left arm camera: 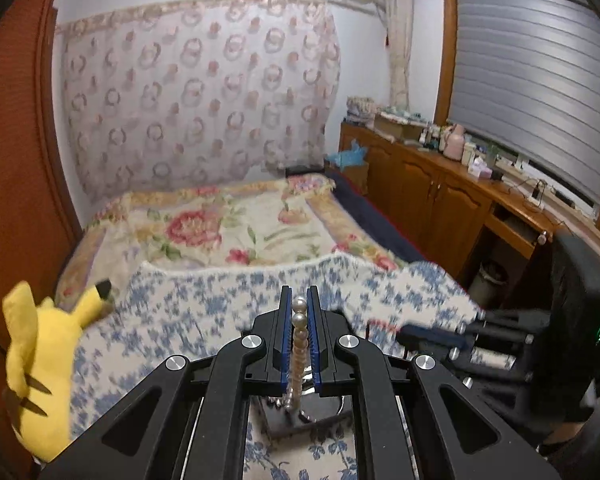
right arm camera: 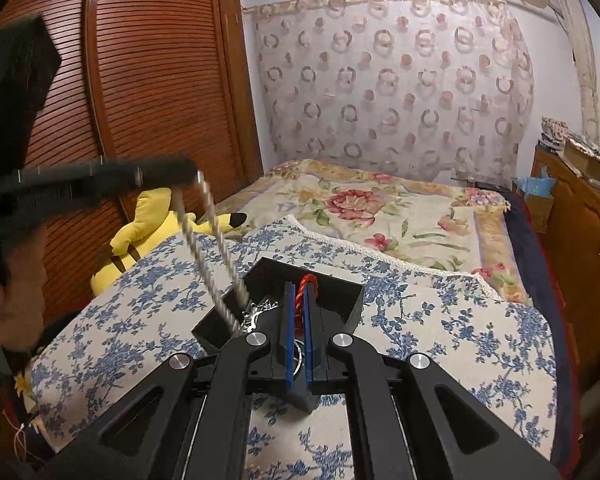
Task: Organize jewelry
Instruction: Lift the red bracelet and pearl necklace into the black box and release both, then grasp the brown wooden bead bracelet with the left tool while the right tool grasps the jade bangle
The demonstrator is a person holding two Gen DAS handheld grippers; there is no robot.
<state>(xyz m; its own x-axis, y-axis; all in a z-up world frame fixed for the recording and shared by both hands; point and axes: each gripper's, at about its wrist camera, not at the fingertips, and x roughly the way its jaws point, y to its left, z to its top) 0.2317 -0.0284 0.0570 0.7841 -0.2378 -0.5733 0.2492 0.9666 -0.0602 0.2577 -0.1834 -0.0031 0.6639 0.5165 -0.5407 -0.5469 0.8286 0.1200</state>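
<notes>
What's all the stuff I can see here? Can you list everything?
pearl string: one, white, clamped in the left gripper, hanging toward the box
red cord: one, red, clamped in the right gripper
box: one, black, on the blue-flowered cloth, silvery chain inside
cloth: one, blue and white, over the bed
bed cover: one, floral, behind
plush toy: one, yellow, left bed edge
cabinet: one, brown, under the window
left gripper: black, blue pads, shut
right gripper: same, shut
</notes>
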